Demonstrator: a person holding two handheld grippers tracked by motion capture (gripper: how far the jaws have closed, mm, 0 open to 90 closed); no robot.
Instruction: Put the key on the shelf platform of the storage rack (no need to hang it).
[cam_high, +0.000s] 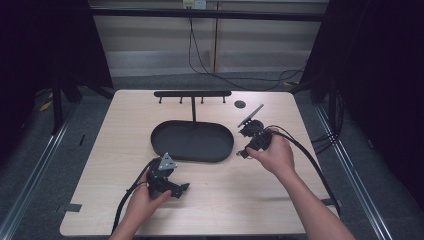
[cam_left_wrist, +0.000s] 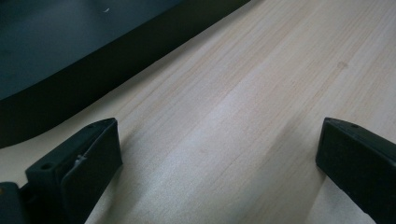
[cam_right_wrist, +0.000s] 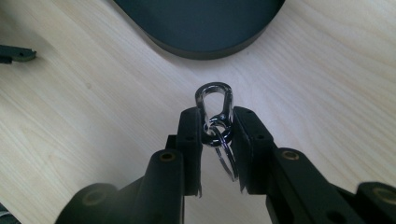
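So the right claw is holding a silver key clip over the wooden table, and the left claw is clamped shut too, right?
Not quite. The left claw is open: the left gripper view shows its jaws wide apart over bare table. The right claw does hold the silver key clip.

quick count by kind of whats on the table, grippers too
black stand with oval tray base and hook bar: 1
silver carabiner keyring, clamped in the right gripper: 1
grippers, the left gripper included: 2
round dark spot on the table: 1
total: 5
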